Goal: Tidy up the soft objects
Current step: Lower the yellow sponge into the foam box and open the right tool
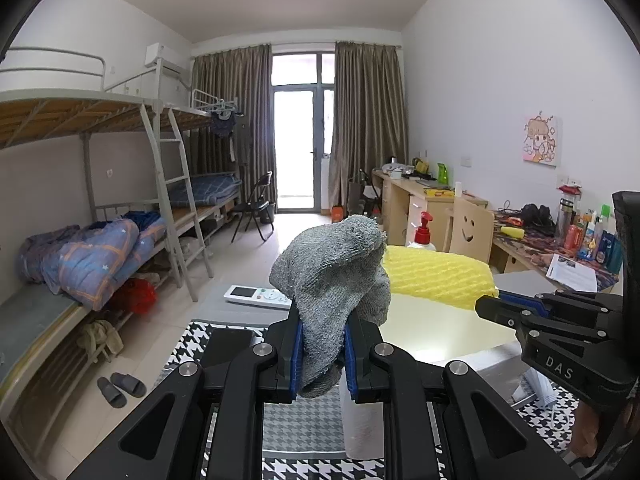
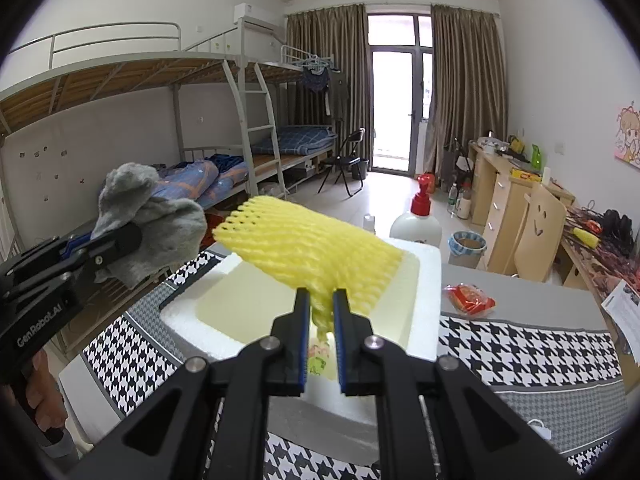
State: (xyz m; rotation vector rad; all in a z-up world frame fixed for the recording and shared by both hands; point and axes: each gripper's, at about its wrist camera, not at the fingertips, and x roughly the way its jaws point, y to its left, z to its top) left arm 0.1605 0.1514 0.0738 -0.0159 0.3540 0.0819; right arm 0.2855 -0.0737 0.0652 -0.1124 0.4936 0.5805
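The grey cloth [image 1: 334, 276] was clamped in the left gripper [image 1: 322, 354], its jaws narrow and pressed on the cloth's lower folds, with the bulk standing up above the fingertips. It hung in the air to the left of the foam box [image 2: 428, 304], above the near corner of the checked table cover [image 2: 132, 356].

The yellow foam net [image 2: 308, 248] was pinched by one end in the right gripper [image 2: 322, 322], jaws nearly together on it. The net stretched up and away from the fingers, held over the hollow of the box and clear of its floor.

Behind the box stood a white pump bottle [image 2: 418, 220] with a red top. A red packet [image 2: 470, 300] lay on the table just right of the box. A white remote [image 1: 258, 296] lay beyond the box's far left side.
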